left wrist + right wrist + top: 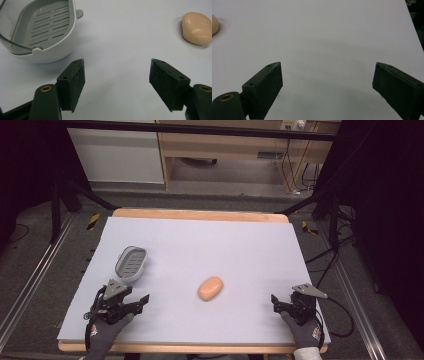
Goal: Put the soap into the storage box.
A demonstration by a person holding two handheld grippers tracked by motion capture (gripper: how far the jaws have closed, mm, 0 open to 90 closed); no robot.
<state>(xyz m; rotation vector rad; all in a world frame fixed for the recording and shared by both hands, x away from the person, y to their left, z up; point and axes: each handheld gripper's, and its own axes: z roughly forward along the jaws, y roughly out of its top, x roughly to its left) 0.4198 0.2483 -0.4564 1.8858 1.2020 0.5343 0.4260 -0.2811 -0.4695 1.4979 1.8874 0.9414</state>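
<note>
No readable text, labels or numbers anywhere. The glove on the right hand has a small red-and-white mark, too blurred to read. The soap shows a faint stamp, illegible.

— How's the light?
— Even and bright on the tabletop — dim, nearly black at the room's sides. Soft shadows lie under the soap and tray.
— Sharpness?
— High view soft and grainy; close views clearer.

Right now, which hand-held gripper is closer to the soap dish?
The left hand-held gripper. It sits just in front of the grey soap dish, while the right hand-held gripper is across the table, beyond the peach soap bar.
</note>
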